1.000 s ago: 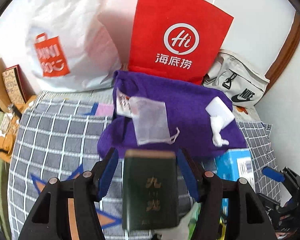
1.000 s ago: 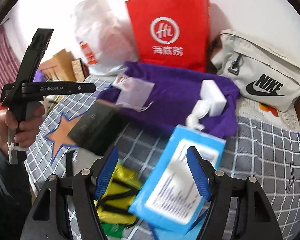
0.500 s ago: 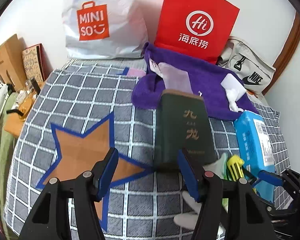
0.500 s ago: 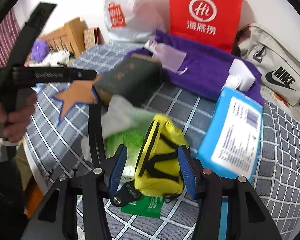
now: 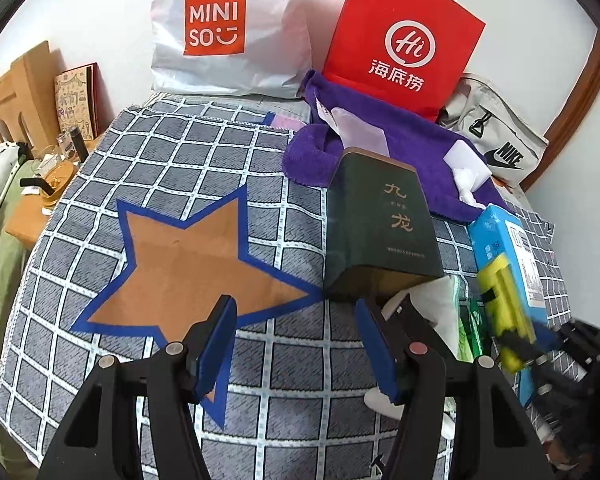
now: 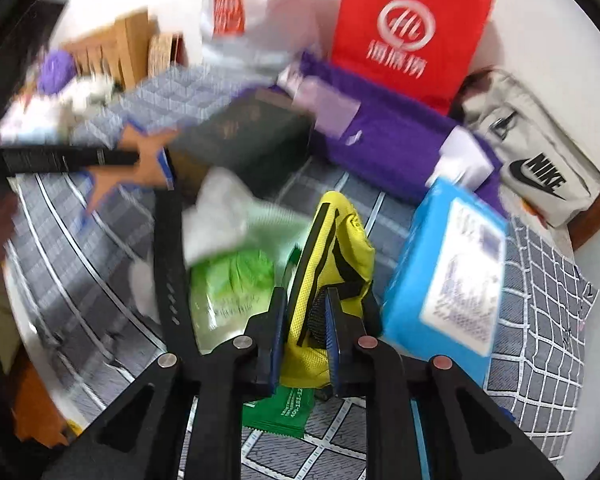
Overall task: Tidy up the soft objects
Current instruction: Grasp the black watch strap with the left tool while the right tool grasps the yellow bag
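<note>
A yellow pouch with black straps (image 6: 340, 240) lies on the checked blanket (image 6: 540, 320). My right gripper (image 6: 305, 296) is closing on its near end, and both pads press the fabric. The same pouch (image 5: 504, 300) shows at the right edge of the left wrist view. Beside it lie a blue tissue pack (image 6: 448, 264), a green packet (image 6: 228, 280) and crumpled white tissue (image 6: 216, 212). My left gripper (image 5: 296, 304) hangs open over the blanket with nothing between its fingers. It sits just short of a dark green box (image 5: 380, 220) and right of the orange star patch (image 5: 196, 264).
A purple towel (image 5: 412, 136) lies behind the box with small white items on it. A white Miniso bag (image 5: 220, 28), a red paper bag (image 5: 404, 40) and a grey Nike bag (image 5: 500, 144) stand against the wall. A wooden side table (image 5: 40, 200) stands at the left.
My right gripper swung from over the blue pack to the yellow pouch and closed on it. My left gripper drew back and leftward from the dark green box, which now lies on the blanket.
</note>
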Available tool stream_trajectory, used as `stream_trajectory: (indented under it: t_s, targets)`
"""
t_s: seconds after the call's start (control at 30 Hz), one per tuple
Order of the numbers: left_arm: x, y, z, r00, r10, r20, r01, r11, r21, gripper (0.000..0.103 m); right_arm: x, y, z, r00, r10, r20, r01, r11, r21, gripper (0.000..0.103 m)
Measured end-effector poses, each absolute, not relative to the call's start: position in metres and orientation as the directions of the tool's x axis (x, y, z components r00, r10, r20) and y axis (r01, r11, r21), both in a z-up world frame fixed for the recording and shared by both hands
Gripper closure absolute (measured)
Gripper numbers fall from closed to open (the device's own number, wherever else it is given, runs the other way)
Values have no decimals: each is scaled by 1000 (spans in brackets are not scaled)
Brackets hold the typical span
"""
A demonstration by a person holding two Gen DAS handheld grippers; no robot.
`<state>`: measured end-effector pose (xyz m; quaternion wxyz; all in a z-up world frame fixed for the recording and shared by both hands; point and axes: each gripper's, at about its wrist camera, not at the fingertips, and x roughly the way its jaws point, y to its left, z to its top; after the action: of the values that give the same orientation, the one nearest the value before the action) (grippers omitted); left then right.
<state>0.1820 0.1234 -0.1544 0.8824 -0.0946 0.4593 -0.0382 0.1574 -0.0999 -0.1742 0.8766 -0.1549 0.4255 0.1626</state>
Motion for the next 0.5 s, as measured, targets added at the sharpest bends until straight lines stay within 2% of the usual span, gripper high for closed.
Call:
stream_trajectory:
  t_s: [0.23, 0.5]
  targets:
    - [161, 115, -154, 572, -189, -798, -5, 972, -234, 43, 131, -127, -143, 578, 315, -753, -434, 900, 43, 85]
    - [135, 77, -157, 565, -258, -784, 73, 962, -264, 44, 91, -158, -157, 568, 271, -777, -419, 908, 11, 85]
